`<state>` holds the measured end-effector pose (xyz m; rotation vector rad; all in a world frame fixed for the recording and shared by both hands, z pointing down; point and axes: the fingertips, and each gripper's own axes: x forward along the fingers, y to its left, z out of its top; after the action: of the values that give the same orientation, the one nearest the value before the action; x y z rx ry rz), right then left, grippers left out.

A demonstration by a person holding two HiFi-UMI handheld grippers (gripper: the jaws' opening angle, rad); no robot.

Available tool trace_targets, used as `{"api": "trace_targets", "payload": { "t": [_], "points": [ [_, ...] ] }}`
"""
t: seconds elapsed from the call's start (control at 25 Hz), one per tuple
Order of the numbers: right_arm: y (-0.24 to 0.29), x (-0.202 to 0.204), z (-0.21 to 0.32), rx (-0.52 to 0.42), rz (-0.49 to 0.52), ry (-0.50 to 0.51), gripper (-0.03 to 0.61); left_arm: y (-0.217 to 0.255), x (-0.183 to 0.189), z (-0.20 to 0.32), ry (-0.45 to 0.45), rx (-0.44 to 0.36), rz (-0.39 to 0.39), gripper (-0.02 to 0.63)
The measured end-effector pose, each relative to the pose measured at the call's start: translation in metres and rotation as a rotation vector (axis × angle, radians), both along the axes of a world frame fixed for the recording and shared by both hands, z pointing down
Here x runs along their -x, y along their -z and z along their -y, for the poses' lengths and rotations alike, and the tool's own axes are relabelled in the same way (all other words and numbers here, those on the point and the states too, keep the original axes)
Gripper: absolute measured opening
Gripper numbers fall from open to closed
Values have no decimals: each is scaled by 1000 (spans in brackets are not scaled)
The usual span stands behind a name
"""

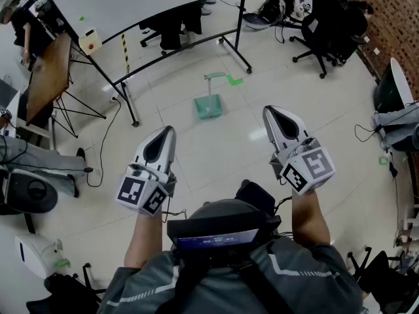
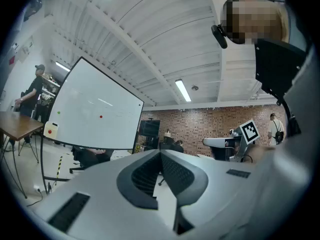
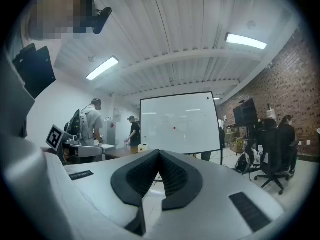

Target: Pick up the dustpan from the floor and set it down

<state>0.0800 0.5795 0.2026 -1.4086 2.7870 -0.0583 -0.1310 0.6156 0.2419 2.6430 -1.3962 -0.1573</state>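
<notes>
A green dustpan (image 1: 209, 106) with an upright handle stands on the pale tiled floor, ahead of me and between my two grippers. My left gripper (image 1: 169, 131) is held level at the lower left of it, jaws shut and empty. My right gripper (image 1: 272, 110) is level at the lower right, also shut with nothing between its pads. Both hang well apart from the dustpan. In the left gripper view the left gripper (image 2: 161, 151) shows its tips meeting, and in the right gripper view the right gripper (image 3: 159, 151) does too. Neither of those views shows the dustpan.
A wheeled whiteboard (image 1: 150, 5) stands beyond the dustpan, its legs (image 1: 239, 57) reaching toward it. A green tape mark (image 1: 234, 80) lies on the floor nearby. A wooden table (image 1: 49, 77) is at the left, office chairs (image 1: 327, 25) at the upper right, a cable (image 1: 105, 142) on the floor.
</notes>
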Motion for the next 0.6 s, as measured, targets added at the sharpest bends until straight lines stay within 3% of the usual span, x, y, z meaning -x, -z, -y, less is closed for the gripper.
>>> {"api": "trace_targets", "payload": {
  "t": [0.2,0.4,0.6],
  "points": [
    [5,0,65,9,43,9,17,3,-10,63,-42,-14,12,23],
    [7,-8,156,-8,35,81,17,16,-21,149,28,-17,25,23],
    [9,-41,253,-9,47,166,17,30,-55,241,76,-24,34,23]
  ]
}}
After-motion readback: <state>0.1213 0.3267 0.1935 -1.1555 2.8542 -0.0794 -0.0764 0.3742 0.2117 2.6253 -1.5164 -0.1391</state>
